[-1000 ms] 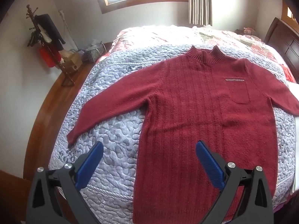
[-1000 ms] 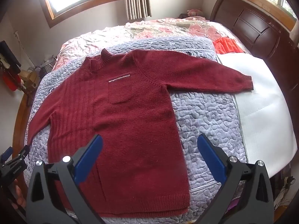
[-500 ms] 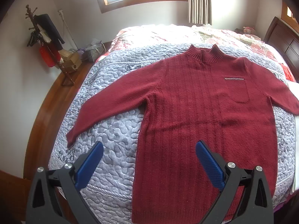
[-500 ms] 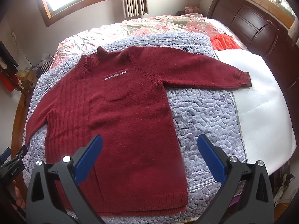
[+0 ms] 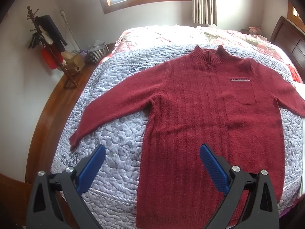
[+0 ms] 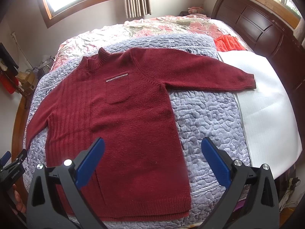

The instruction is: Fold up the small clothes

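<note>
A dark red knit sweater [image 5: 200,118] [image 6: 122,118] lies flat and face up on the grey quilt [image 5: 118,126] [image 6: 205,112], collar away from me, both sleeves spread out. Its chest pocket [image 6: 117,89] has a light trim. My left gripper [image 5: 151,150] hovers open above the sweater's lower left side, nothing between its blue pads. My right gripper [image 6: 152,145] hangs open over the lower right side of the sweater, also empty. The left gripper [image 6: 11,168], held by a hand, shows at the left edge of the right wrist view.
A white sheet [image 6: 266,103] covers the bed's right side, with an orange-red garment [image 6: 229,43] beyond it. A dark wooden headboard [image 6: 266,28] stands on the right. A coat stand [image 5: 47,43] and boxes [image 5: 75,64] sit on the floor at left.
Both grippers have drifted slightly, so the sweater sits a little lower and further left in the right wrist view. The sweater itself has not moved; both grippers stay open.
</note>
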